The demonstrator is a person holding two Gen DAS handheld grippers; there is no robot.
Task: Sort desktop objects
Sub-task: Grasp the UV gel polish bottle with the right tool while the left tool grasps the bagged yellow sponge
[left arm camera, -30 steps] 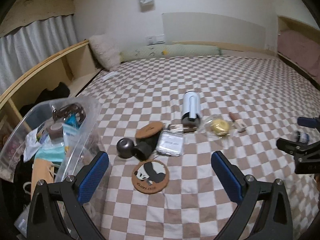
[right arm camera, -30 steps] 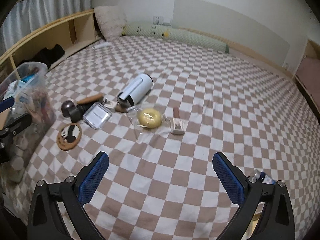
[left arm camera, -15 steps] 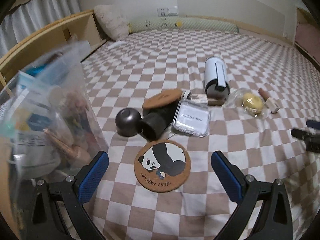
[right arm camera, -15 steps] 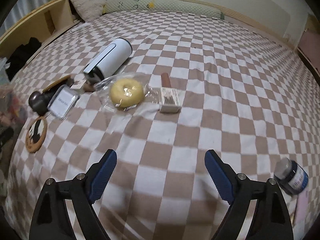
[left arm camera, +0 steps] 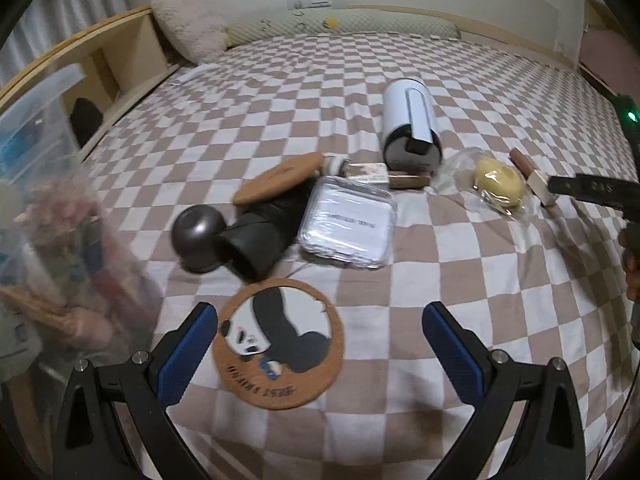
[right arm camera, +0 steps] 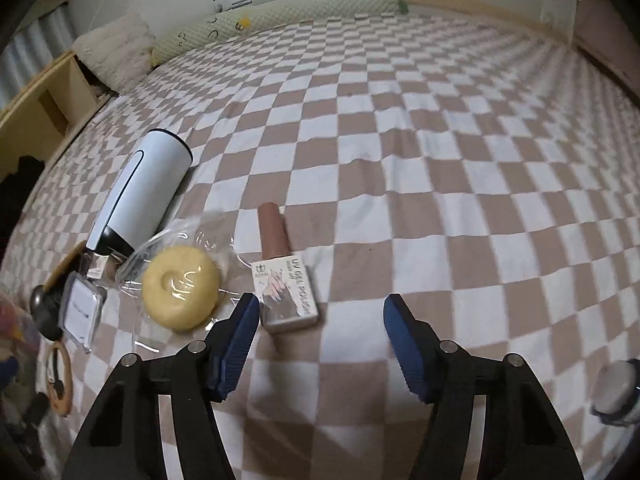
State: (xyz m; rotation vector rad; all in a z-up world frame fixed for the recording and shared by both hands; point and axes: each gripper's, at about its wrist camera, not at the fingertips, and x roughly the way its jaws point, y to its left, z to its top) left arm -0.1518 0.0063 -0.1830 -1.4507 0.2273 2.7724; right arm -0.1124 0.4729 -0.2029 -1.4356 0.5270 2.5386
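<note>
Your right gripper (right arm camera: 316, 318) is closing just over the nail polish bottle (right arm camera: 282, 280), not squeezing it; your left gripper (left arm camera: 320, 332) gapes wide above the panda coaster (left arm camera: 278, 342) on the bed (right arm camera: 440, 160).

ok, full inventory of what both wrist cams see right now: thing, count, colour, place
panda coaster: 1, cork with black-white print, between the left fingers
clear case: 1, transparent, white label, mid-cluster
dark ball: 1, grey, left of cluster
black cup: 1, on its side by the ball
cork lid: 1, tan, atop the cup
white cylinder: 1, white and black, lying down
wrapped yellow ring: 1, beside the polish
gel polish bottle: 1, brown cap, by the right gripper's left finger
small jar: 1, white lid, far right
clear bin: 1, full, far left
left gripper: open
right gripper: closing, nothing gripped
</note>
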